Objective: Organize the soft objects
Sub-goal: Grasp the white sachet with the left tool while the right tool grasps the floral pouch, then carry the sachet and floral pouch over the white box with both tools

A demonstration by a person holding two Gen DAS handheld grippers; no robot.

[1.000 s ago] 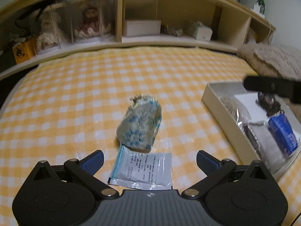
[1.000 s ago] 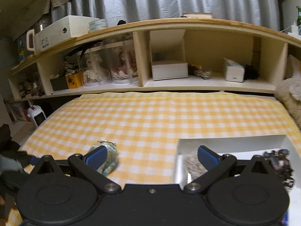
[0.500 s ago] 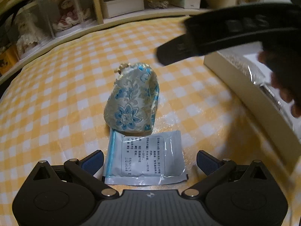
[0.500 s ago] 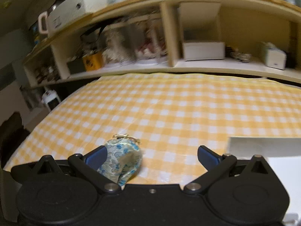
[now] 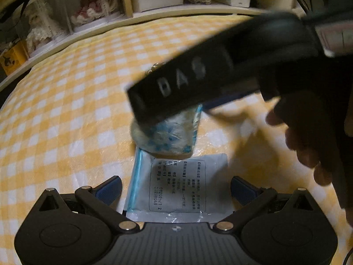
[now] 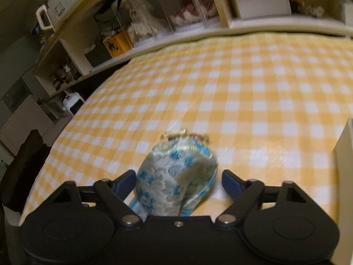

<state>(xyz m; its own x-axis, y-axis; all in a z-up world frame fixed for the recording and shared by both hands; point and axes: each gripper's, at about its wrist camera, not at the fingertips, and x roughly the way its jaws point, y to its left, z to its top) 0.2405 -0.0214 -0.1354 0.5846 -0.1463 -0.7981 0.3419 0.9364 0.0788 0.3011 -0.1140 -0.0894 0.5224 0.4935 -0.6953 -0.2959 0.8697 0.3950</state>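
"DAS" shows on right tongs over pouch.

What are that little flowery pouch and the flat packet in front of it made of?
The pouch looks like woven brocade fabric: silky sheen, raised blue flowers, and what seems a gold metal clasp on top. The packet looks like glossy plastic film, perhaps foil-lined: it glints, wrinkles, and has a blue strip along one edge.

My left claw is black with blue pads and shiny round screws. My right claw looks the same, with white letters "DAS" on its side. My bare hand looks dark.
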